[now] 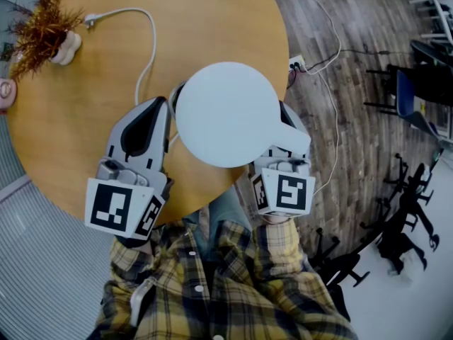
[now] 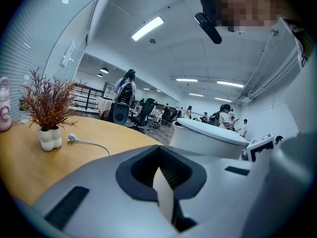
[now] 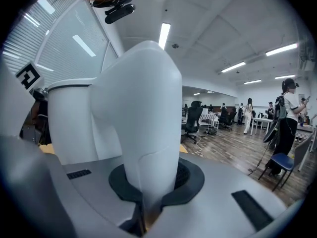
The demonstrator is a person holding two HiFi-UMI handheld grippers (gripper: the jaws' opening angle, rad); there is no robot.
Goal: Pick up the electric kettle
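In the head view, the electric kettle (image 1: 225, 112) is seen from above on the round table (image 1: 205, 20), lying between the two grippers: its body is just beside the tips of the left gripper (image 1: 160, 106), and its handle (image 1: 289, 137) reaches back into the right gripper (image 1: 281, 163). In the left gripper view, the left fingers are seen brought together with nothing between them, and the kettle stands off to their right, apparently untouched. In the right gripper view, the handle is seen clamped between the right fingers, low on its curve, with the kettle body just beyond it. The lift is judged best made straight up and slowly, with the grip kept firm. Because the weight hangs ahead of the fingers, forward tipping should be expected and countered.
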